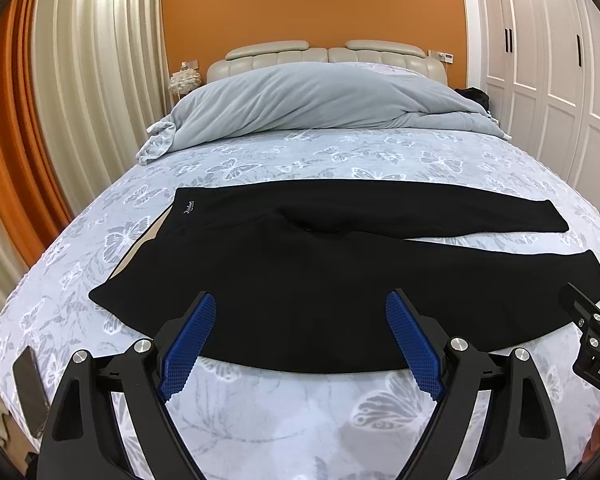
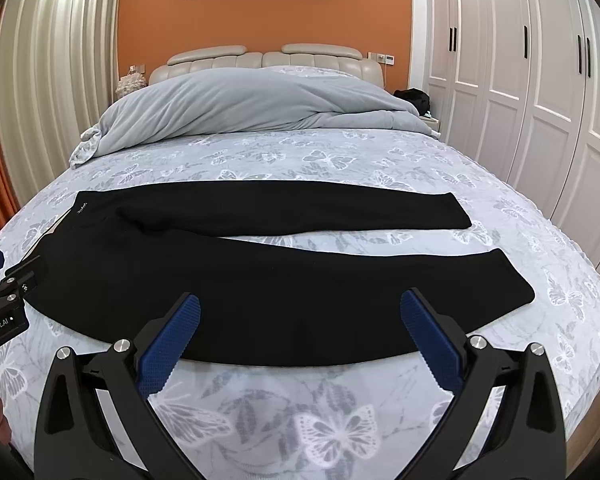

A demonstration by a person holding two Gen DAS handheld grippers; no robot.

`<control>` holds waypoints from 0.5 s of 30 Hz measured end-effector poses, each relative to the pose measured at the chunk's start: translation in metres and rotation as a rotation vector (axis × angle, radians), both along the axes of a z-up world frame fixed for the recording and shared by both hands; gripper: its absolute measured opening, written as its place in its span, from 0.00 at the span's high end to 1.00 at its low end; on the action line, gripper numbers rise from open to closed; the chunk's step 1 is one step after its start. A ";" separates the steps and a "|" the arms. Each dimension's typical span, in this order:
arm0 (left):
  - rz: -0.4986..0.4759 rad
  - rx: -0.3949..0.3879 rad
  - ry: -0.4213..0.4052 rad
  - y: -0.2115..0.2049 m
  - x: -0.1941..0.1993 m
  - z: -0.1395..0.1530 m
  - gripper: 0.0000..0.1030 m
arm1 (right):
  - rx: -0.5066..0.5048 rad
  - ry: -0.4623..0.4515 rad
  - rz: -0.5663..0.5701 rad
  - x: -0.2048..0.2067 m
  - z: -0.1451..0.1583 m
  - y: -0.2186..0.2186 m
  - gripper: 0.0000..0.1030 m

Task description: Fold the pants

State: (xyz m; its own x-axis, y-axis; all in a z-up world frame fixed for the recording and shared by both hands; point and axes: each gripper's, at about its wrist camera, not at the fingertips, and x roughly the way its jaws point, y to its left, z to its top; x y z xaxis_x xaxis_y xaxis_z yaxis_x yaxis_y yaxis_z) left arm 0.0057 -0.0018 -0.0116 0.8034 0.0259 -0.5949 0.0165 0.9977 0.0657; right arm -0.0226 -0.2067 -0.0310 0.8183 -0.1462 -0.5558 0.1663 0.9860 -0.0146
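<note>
You have a pair of black knit pants (image 1: 300,280) laid flat across the bed with the pale blue butterfly-print cover (image 1: 300,152), waistband toward the left of both views, the two legs running to the right and parted in a narrow V. The near leg's lower edge lies just ahead of both grippers. Your left gripper (image 1: 300,320), black-framed with blue ribbed pads, stands released, jaws wide apart, nothing between them; it hangs over the waist and upper leg area. Your right gripper (image 2: 300,320), same build, is likewise spread wide and empty, sitting over the near leg's middle. Neither set of pads presses on the fabric. A rumpled grey duvet (image 1: 320,100) is heaped at the head of the bed, well apart from the pants. A dark phone (image 1: 30,390) lies at the bed's near left edge.
</note>
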 end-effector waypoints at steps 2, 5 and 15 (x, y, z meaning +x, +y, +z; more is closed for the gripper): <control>0.001 0.002 0.000 -0.001 0.000 0.000 0.18 | 0.000 0.000 0.000 -0.001 -0.001 0.001 0.05; 0.000 0.003 -0.001 -0.002 0.000 0.000 0.18 | -0.003 0.000 0.000 0.000 -0.001 0.001 0.05; -0.002 0.002 0.000 0.000 0.000 0.000 0.18 | -0.002 0.000 -0.001 -0.001 -0.001 0.001 0.05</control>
State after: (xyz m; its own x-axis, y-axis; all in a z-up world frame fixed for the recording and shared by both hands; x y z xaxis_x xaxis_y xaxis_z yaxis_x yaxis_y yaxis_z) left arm 0.0060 -0.0022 -0.0120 0.8032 0.0255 -0.5951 0.0183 0.9976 0.0675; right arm -0.0231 -0.2061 -0.0319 0.8181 -0.1478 -0.5558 0.1668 0.9858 -0.0166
